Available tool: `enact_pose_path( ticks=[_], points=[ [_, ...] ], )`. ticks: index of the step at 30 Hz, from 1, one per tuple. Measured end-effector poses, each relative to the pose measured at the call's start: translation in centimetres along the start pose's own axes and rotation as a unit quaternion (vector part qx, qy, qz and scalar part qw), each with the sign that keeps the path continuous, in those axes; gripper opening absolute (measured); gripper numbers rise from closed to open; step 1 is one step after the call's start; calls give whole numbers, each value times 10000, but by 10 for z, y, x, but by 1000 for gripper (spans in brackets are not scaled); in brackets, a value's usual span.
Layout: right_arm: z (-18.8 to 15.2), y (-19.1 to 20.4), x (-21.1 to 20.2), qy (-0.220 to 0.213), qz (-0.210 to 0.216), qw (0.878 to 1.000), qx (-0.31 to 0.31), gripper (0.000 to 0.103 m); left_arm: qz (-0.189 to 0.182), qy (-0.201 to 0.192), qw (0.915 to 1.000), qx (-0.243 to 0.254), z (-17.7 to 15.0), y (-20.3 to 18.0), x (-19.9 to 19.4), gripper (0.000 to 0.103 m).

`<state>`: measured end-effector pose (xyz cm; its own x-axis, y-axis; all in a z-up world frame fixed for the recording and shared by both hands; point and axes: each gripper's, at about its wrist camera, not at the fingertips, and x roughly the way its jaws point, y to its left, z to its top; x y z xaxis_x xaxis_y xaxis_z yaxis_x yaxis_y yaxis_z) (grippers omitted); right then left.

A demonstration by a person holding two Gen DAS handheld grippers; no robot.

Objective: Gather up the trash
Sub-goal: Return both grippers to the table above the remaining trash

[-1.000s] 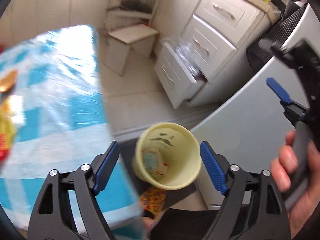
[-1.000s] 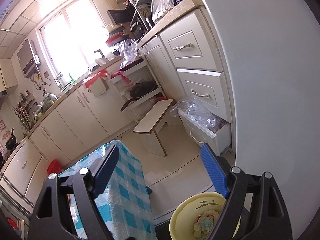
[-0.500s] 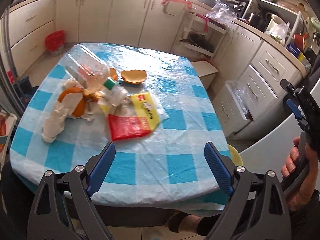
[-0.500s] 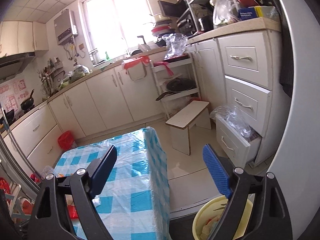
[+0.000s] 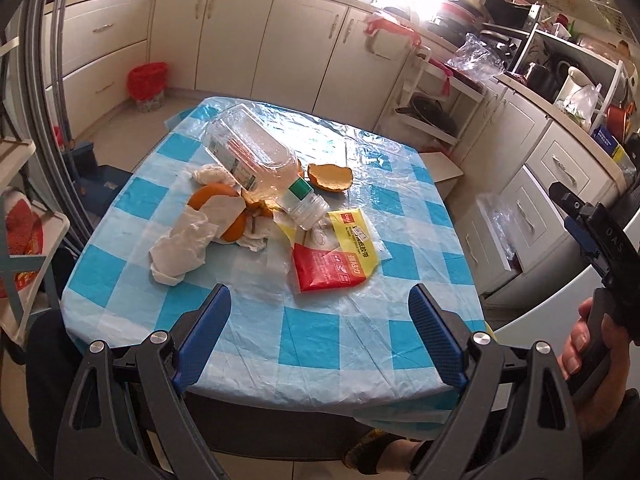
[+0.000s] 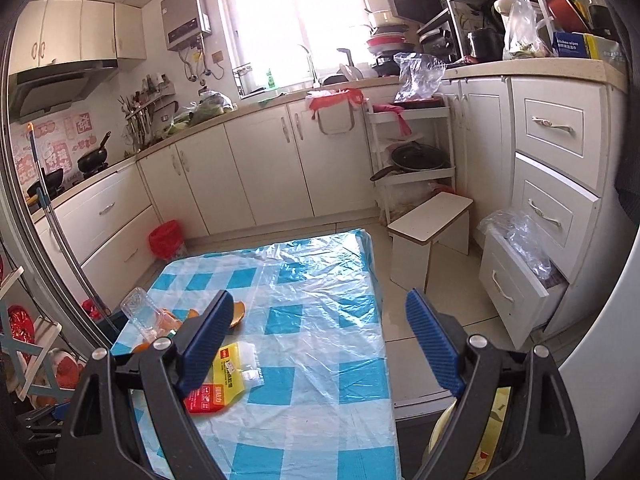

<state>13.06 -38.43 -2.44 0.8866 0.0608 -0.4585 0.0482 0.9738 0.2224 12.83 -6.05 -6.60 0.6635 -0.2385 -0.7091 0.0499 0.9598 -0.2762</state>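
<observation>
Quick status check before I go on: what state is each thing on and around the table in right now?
Left gripper: open, empty.
Right gripper: open, empty.
Bottle: on its side, capped, empty.
Wrapper: flat on the table.
Tissue: crumpled.
Peel: torn, lying cupped.
Bottom drawer: pulled open.
Yellow bin: holding trash.

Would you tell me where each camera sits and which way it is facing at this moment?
Left wrist: on the left gripper, angled down over the table at the bottle and red-yellow packet; the right hand shows at the edge.
Right wrist: on the right gripper, aimed more level toward the cabinets.
Shared: table, packet, bottle, stool.
</observation>
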Motion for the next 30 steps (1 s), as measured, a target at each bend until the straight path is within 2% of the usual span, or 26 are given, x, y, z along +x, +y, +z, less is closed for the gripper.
enact_pose_path(
  ticks=[17,30],
  points=[
    [-1,23,9,141,161,9995,-229,84,190,-197,9996,-118,2,14,-12,86],
    [-10,44,27,388,157,9977,-528,84,289,-300,9984,-390,6,43,-20,86]
  ],
)
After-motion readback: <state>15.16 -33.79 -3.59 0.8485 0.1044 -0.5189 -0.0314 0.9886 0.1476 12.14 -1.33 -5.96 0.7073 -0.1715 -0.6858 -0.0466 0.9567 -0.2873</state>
